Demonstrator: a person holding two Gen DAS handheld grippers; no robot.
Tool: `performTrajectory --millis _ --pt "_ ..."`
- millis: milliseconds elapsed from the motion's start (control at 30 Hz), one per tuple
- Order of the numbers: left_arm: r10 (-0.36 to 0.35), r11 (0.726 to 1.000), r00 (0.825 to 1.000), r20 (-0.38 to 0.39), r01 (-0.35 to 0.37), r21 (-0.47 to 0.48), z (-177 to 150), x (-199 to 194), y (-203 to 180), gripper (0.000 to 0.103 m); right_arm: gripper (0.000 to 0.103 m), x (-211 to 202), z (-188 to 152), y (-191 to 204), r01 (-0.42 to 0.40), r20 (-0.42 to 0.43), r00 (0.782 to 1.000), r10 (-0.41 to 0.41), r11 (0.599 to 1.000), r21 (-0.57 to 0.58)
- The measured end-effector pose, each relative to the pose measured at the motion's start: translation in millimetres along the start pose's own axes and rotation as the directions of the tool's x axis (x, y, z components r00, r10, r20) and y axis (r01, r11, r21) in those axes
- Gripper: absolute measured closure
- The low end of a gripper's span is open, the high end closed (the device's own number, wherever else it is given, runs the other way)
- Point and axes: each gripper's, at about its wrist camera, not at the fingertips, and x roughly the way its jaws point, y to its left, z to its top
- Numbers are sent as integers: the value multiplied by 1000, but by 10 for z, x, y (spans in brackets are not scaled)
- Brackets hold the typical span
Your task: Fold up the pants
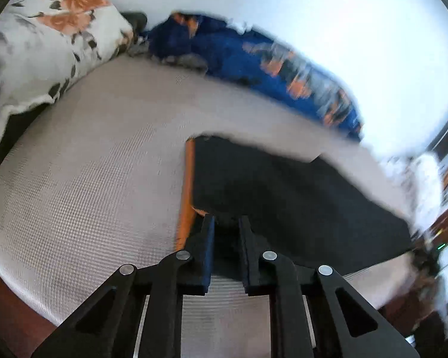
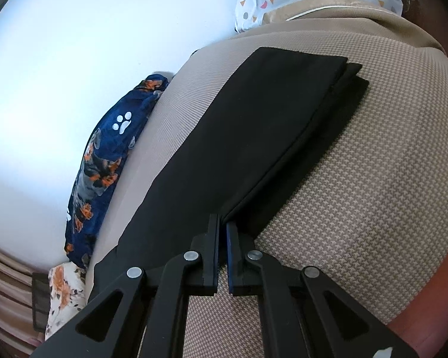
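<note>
The pants (image 2: 248, 137) are black, thin and limp — light cloth that will sag and drape from whatever point I lift, with no stiffness to carry a fold by itself. In my judgement they are not slippery, but the layers could slide over one another, so the hold should be on hems and edges, through every layer at once. They lie flat on the bed (image 2: 373, 179), already doubled lengthwise, one long dark strip running from my right gripper (image 2: 222, 226) away toward 1 o'clock, where the far end shows two layers a little offset.

My right jaws are pressed together on the near edge of that strip, pinching the cloth. In the left view my left gripper (image 1: 226, 223) sits at the near edge of the dark cloth, at 6 o'clock, beside an orange band (image 1: 185, 191); its jaws are closed on the fabric there, as far as I can judge — the pads look a little apart around the bunched cloth.

The bed cover is a beige woven weave with a fine grid, rough enough to hold the pants still. A flowered pillow (image 1: 41, 41) lies at 10 o'clock in the left view, a blue blanket (image 2: 104, 161) along the white wall (image 2: 44, 89) behind.
</note>
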Motion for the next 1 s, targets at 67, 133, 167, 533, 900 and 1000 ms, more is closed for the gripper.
performTrajectory --millis 67,133,167,533,900,1000 --pt "89 995 995 -51 -87 47 -86 240 63 99 100 -4 -8 0 2 3 1000 -2 1000 -7" --pt "64 998 998 -24 -64 6 -130 271 94 99 100 -8 -15 3 2 3 1000 -2 1000 -15" --pt "59 998 998 -10 -59 -9 -132 251 94 99 100 -12 -16 -1 0 1 1000 0 1000 -15" --pt "87 996 991 97 -89 14 -227 -8 -28 55 100 -16 50 -89 -48 -43 998 49 999 24" --pt "-136 981 986 -94 121 -153 -337 45 213 38 99 -16 44 -120 -60 -33 998 61 998 16" --pt "-154 979 983 -104 137 -154 -362 141 190 62 99 -9 39 -69 -46 -33 998 46 999 6"
